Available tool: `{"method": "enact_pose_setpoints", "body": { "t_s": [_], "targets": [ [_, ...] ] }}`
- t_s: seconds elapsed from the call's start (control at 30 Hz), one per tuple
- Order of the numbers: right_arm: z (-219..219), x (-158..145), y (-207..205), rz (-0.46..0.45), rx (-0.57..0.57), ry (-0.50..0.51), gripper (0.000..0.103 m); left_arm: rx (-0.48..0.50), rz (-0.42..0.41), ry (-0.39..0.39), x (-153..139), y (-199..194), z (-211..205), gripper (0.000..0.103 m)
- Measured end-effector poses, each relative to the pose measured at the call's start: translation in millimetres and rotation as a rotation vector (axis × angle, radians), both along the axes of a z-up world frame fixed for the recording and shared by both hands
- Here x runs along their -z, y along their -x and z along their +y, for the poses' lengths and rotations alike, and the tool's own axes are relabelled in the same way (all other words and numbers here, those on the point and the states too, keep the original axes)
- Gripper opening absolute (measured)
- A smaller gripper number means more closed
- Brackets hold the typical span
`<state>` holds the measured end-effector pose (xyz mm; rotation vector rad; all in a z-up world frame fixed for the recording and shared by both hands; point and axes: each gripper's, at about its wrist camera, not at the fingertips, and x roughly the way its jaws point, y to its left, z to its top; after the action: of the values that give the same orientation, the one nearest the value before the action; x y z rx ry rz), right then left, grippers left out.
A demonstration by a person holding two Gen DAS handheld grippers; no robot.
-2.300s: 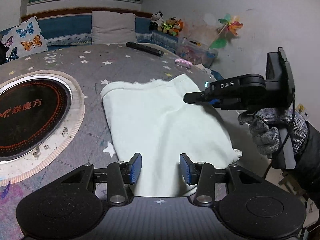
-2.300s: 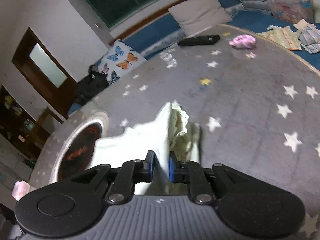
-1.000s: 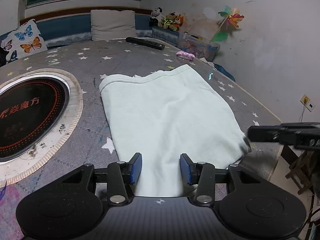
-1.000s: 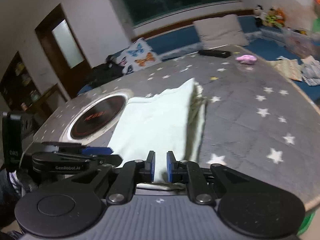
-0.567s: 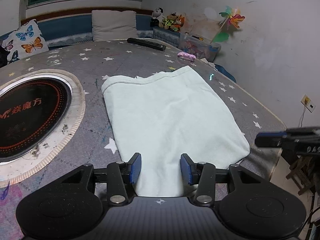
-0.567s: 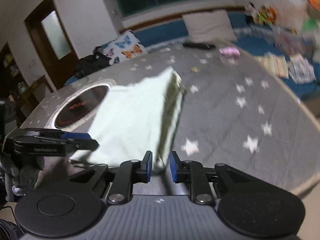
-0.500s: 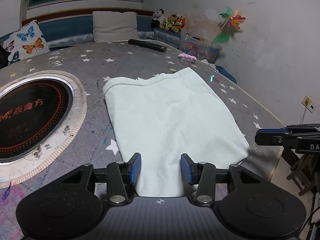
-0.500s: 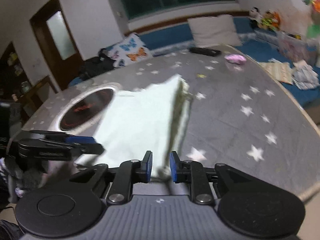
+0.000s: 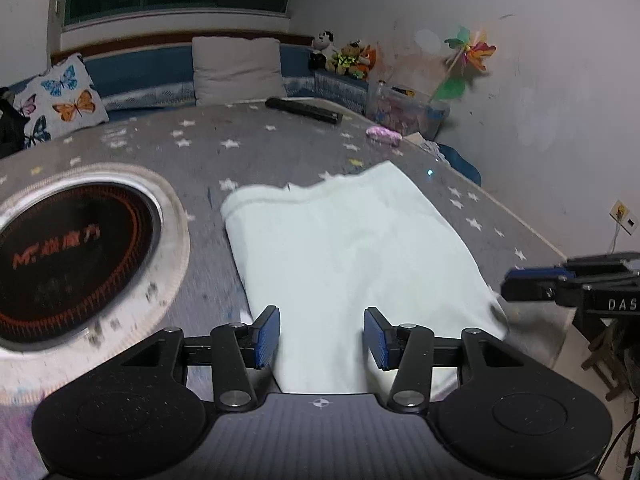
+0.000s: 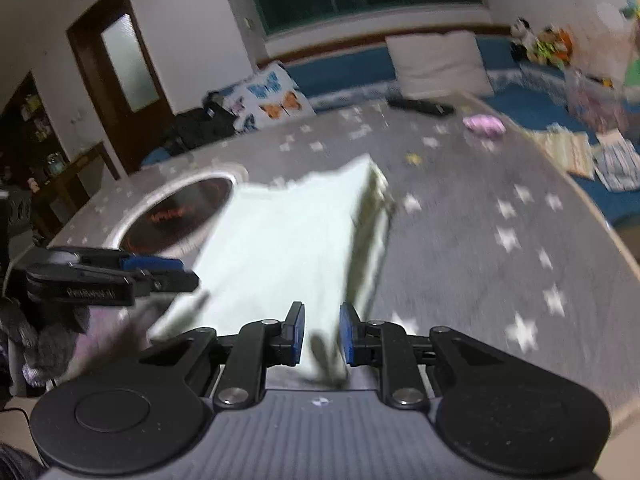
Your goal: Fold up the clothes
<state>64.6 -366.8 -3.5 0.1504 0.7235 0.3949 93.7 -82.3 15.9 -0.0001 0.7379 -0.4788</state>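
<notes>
Pale mint cloth (image 9: 352,256) lies folded flat on the starry grey table cover (image 9: 208,148), its near edge at the table's lip. My left gripper (image 9: 320,338) hangs released above that hem, gripping nothing. My right gripper (image 10: 321,334) is parted too, narrowly, empty. The layered right edge looks loose — a one-ply pinch could drag the fold apart.

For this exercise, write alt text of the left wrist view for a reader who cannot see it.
A pale folded garment lies flat on a grey star-patterned table, its near edge between the open left gripper fingers. A round black hotplate sits to its left; the right gripper enters at the right edge.
</notes>
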Motion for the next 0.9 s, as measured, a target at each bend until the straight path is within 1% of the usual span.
{"method": "enact_pose_setpoints", "body": {
  "t_s": [0.17, 0.3, 0.43, 0.53, 0.6, 0.67, 0.73, 0.77, 0.9],
  "targets": [
    [25.0, -5.7, -31.5, -0.062, -0.051, -0.014, 0.019, -0.019, -0.016, -0.012, -3.9, -17.0, -2.9, 0.050],
    [37.4, 1.5, -58.0, -0.059, -0.070, -0.014, 0.019, -0.024, -0.022, -0.018, -3.7, -34.2, -5.2, 0.049],
    [34.0, 15.9, -77.0, -0.018, -0.042, -0.010, 0.018, -0.036, -0.006, -0.027, 1.7, -53.9, -4.0, 0.047],
    [27.1, 22.3, -83.6, 0.006, -0.024, -0.025, 0.018, -0.052, 0.007, -0.035, 5.6, -66.1, 1.0, 0.041],
    [26.2, 17.9, -84.1, -0.002, -0.028, -0.024, 0.018, -0.059, 0.008, -0.024, 3.5, -69.3, 4.1, 0.036],
    [25.8, 12.0, -85.5, -0.017, -0.032, -0.020, 0.019, -0.061, -0.007, -0.007, -1.0, -70.8, 4.9, 0.035],
    [25.6, 6.5, -91.1, -0.031, -0.033, -0.018, 0.019, -0.057, -0.021, 0.010, -5.0, -73.2, 3.6, 0.031],
    [25.8, 5.1, -96.1, -0.036, -0.030, -0.017, 0.019, -0.049, -0.025, 0.015, -6.3, -75.1, 2.0, 0.031],
    [25.7, 4.7, -117.2, -0.041, -0.015, -0.013, 0.019, -0.029, -0.030, 0.001, -4.6, -89.4, -7.0, 0.029]
  ]
}}
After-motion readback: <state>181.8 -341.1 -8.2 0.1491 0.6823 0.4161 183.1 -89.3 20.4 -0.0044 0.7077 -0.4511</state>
